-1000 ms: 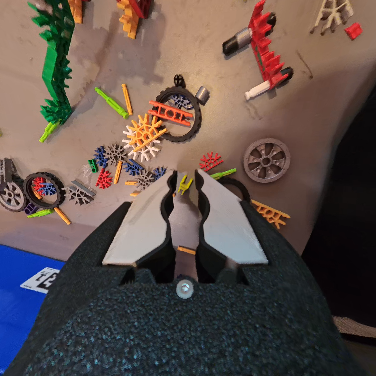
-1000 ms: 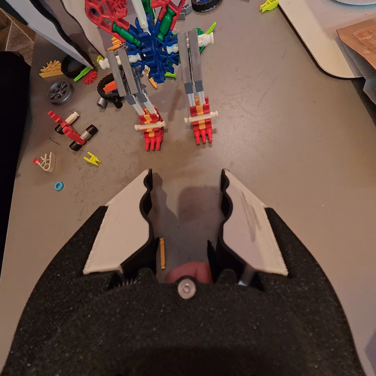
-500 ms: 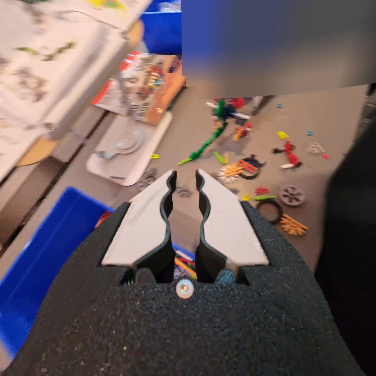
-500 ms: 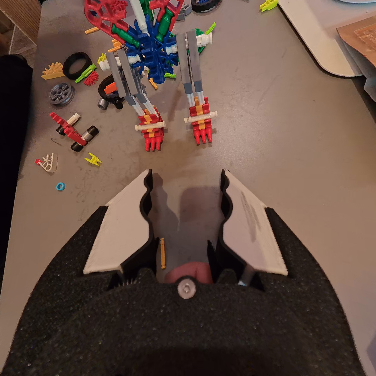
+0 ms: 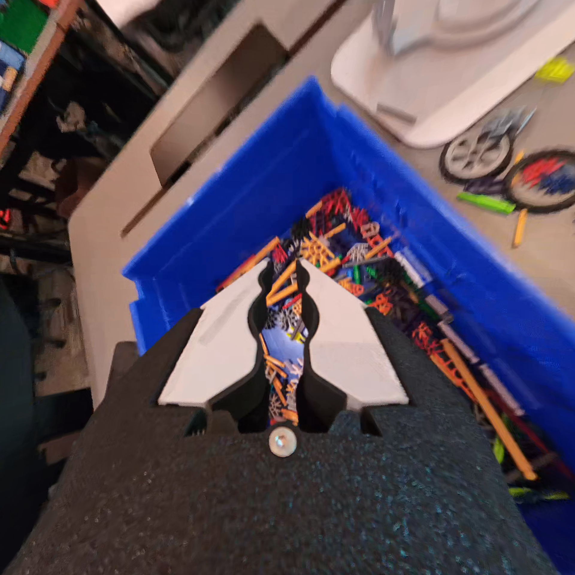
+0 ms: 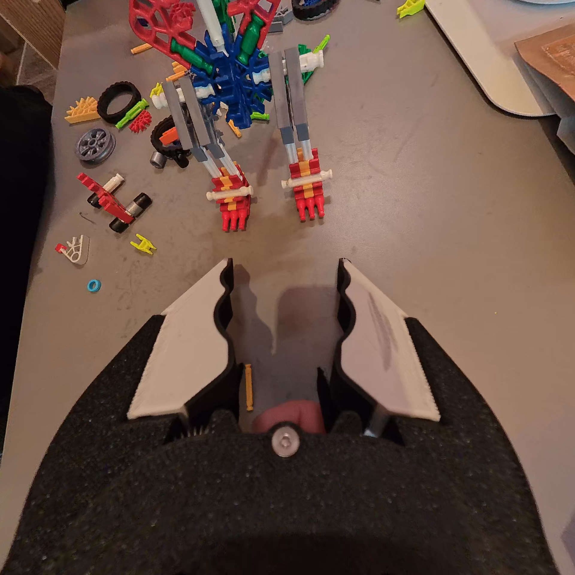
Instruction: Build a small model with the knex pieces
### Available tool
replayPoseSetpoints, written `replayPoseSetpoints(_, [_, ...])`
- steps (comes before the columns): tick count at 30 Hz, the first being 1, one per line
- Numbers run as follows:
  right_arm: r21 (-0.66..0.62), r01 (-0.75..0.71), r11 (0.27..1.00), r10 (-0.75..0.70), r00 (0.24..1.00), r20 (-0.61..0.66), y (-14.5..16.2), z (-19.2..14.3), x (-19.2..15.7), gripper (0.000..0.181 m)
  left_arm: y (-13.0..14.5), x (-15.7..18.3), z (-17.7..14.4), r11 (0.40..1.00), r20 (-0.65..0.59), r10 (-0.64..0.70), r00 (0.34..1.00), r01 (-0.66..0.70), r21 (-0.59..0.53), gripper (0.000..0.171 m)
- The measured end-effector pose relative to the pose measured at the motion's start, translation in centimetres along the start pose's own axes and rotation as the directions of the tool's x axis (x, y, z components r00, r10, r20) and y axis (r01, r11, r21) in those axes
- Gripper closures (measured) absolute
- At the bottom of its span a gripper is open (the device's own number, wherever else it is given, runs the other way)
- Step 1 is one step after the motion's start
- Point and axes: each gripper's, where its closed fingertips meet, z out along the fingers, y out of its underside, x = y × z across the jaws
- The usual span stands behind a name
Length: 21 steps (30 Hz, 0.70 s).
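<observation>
Left gripper: I see my left gripper [image 5: 283, 267] over the blue bin [image 5: 311, 149], its jaws nearly together with only a thin gap and nothing visibly pinched; the view is blurred.
Bin contents: loose construction pieces [image 5: 336, 258] are piled inside, orange rods among them, spreading from the tips toward 3 o'clock.
Right gripper: my right gripper [image 6: 285, 264] has its jaws spread wide and empty above the grey desk [image 6: 420, 217].
Toy model: a built toy figure [image 6: 230, 71] stands at 12 o'clock, well apart from the tips; its two red feet [image 6: 233, 199] point toward me, its legs running along the 12-to-6 line.
Orange rod: a short orange rod [image 6: 248, 387] lies by the left jaw's base, long axis 12-to-6.
Loose parts: a black tyre [image 6: 118, 101] and a grey wheel [image 6: 95, 144] lie at 10 o'clock.
</observation>
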Motion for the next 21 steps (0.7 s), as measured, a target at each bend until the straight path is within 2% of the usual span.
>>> replayPoseSetpoints(2, [0.001, -0.001, 1.0, 0.001, 1.0, 0.001, 0.0, 0.0, 0.0, 0.115, 2.3, 1.4, 1.1, 0.994, -0.063, 0.002, 0.998, -0.009, -0.104, 0.158])
replayPoseSetpoints(5, [-0.001, 0.003, 1.0, -0.003, 1.0, -0.002, 0.0, 0.0, 0.0, 0.114, 3.8, 1.8, 2.1, 0.989, -0.065, 0.01, 0.998, -0.019, -0.146, 0.158])
replayPoseSetpoints(8, [-0.002, 0.006, 1.0, -0.006, 1.0, -0.004, 0.0, 0.0, 0.0, 0.114, 4.0, 2.0, 2.8, 0.99, -0.094, -0.036, 0.995, 0.022, -0.142, 0.156])
replayPoseSetpoints(13, [-0.004, 0.012, 1.0, -0.012, 1.0, -0.009, 0.0, 0.0, 0.0, 0.114, 4.8, 1.5, 3.7, 0.985, -0.084, -0.022, 0.996, 0.008, -0.172, 0.153])
replayPoseSetpoints(16, [-0.004, 0.013, 1.0, -0.014, 1.0, -0.01, 0.1, 0.1, 0.0, 0.114, 5.7, 2.1, 3.6, 0.978, -0.128, -0.031, 0.991, 0.004, -0.21, 0.15])
replayPoseSetpoints(21, [-0.003, 0.009, 1.0, -0.009, 1.0, -0.007, 0.0, 0.0, 0.0, 0.114, 5.9, 2.2, 3.5, 0.98, -0.156, -0.077, 0.985, 0.045, -0.196, 0.149])
